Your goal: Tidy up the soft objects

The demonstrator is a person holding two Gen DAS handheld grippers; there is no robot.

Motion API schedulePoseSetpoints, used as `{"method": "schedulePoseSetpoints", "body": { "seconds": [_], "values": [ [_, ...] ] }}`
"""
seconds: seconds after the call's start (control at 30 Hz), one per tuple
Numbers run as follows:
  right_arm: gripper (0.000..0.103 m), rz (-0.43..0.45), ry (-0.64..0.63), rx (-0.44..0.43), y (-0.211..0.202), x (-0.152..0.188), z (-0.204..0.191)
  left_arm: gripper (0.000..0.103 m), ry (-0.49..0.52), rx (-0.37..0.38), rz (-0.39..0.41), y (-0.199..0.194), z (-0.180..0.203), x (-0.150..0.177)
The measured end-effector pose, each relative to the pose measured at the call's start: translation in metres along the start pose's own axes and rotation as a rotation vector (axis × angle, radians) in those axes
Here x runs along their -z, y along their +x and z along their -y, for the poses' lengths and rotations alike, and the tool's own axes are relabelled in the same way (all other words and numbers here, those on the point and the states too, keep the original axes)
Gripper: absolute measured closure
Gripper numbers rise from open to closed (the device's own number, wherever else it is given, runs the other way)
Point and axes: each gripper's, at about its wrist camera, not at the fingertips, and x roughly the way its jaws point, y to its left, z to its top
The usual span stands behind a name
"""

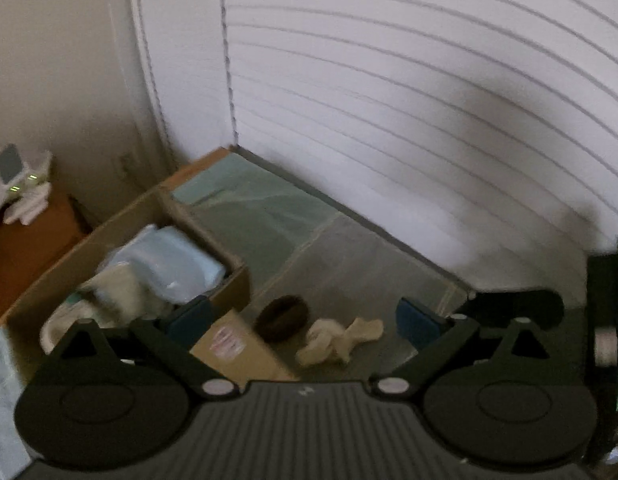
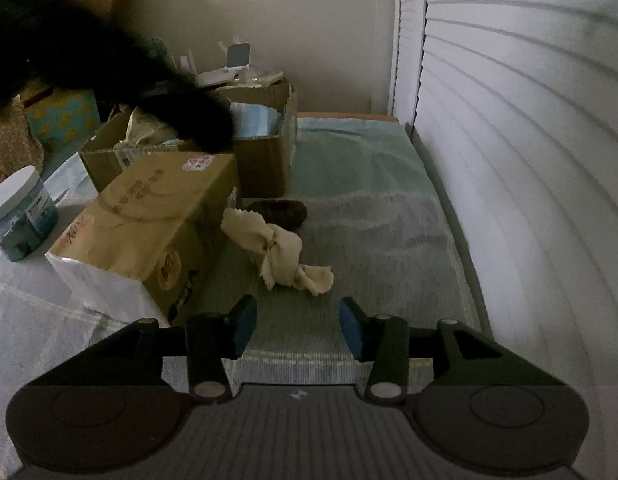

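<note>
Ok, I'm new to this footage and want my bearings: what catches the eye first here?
The knotted cream cloth lies on the green mat, just ahead of the open right hand-held gripper. A dark brown scrunchie-like ring sits right behind it. To the left stands an open cardboard box stuffed with soft items.

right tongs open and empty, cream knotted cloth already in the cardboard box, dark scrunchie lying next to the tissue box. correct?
Not quite: the cream knotted cloth is not in the cardboard box. The right wrist view shows it lying on the mat, just ahead of the right tongs. The rest holds: those tongs are open and empty, and the dark scrunchie lies next to the tissue box.
</note>
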Motion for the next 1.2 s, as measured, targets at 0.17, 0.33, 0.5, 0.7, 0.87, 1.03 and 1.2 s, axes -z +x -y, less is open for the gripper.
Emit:
{"method": "schedulePoseSetpoints", "body": {
  "seconds": [0.17,0.33,0.5,0.7,0.87,1.03,1.2],
  "values": [
    [0.049,-0.010,0.012,-0.013,0.002,0.003,0.003,0.027,-0.055,0.067,-0.114,0.038,-0.001,-0.026],
    [0.048,-0.008,0.025,-0.021,0.003,0.005,0.005,0.039,-0.094,0.041,-0.226,0.071,-0.005,-0.030],
    [0.045,-0.002,0.039,-0.036,0.002,0.007,0.008,0.056,-0.110,0.008,-0.298,0.090,-0.006,-0.027],
    [0.045,0.003,0.046,-0.047,0.001,0.007,0.009,0.056,-0.131,-0.011,-0.339,0.103,-0.005,-0.024],
    [0.045,0.005,0.053,-0.052,0.000,0.007,0.010,0.068,-0.124,-0.026,-0.354,0.112,-0.004,-0.021],
    [0.045,0.009,0.054,-0.046,-0.001,0.007,0.010,0.089,-0.118,-0.016,-0.335,0.108,-0.002,-0.021],
    [0.045,0.005,0.058,-0.045,-0.001,0.007,0.010,0.091,-0.101,0.019,-0.294,0.097,0.003,-0.027]
  ]
}}
